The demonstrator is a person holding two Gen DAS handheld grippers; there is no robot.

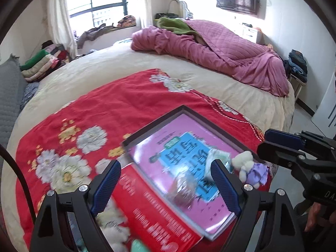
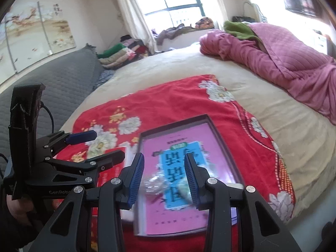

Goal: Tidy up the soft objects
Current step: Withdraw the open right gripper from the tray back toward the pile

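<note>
Left wrist view: left gripper (image 1: 166, 185) is hanging with fingers spread wide, gripping nothing; a small plush toy (image 1: 247, 166) is lying just right of its right finger.

Right wrist view: right gripper (image 2: 164, 177) fingers are sitting partly apart, empty, over the pink book (image 2: 178, 174) in its tray (image 2: 222, 138).

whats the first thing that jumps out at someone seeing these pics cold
The red floral cloth spread over the near part of the cream bed, with a dark tray on it holding a pink book. Behind, a rumpled pink quilt lies along the bed's far side. Near the tray's right edge, a small white plush toy sits, and both grippers, left and right, hover open above the book.
</note>
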